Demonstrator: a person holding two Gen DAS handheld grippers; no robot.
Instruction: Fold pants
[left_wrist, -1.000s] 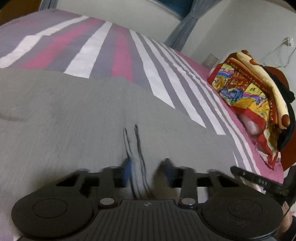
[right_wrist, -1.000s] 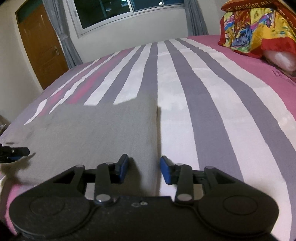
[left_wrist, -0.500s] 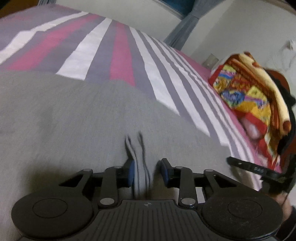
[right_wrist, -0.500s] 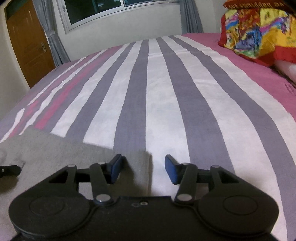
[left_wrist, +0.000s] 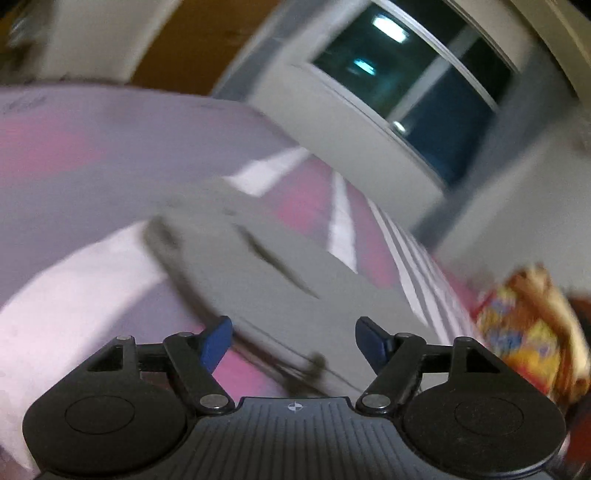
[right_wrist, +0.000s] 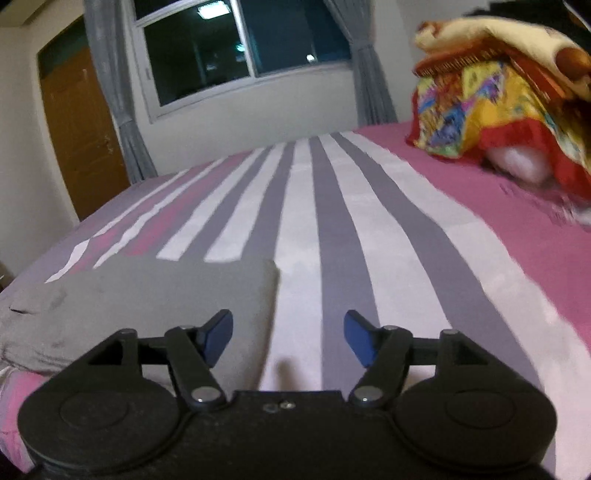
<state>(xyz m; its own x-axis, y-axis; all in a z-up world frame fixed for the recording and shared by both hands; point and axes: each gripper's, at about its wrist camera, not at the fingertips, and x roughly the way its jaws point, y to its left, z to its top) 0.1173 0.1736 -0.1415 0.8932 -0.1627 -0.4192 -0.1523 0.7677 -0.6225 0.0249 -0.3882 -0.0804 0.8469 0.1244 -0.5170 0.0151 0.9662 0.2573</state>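
**Both grippers free above the folded pants**

We see the gray pants lying flat and folded on the striped bed cover. In the right wrist view they fill the area from 9 o'clock toward the centre, their straight right edge ending just left of the middle. In the blurred left wrist view the pants run from the centre toward 5 o'clock, a dark drawstring end trailing at their near edge.

Our right gripper has its blue fingers apart and spreading wider; the pants' right edge lies under the left finger, but neither pad presses on the cloth. Our left gripper likewise has fingers spread and widening, with the cloth below and between them, not pinched.

A colourful blanket is heaped at 2 o'clock in the right view. A dark window sits at 12 o'clock, a wooden door at 10 o'clock.
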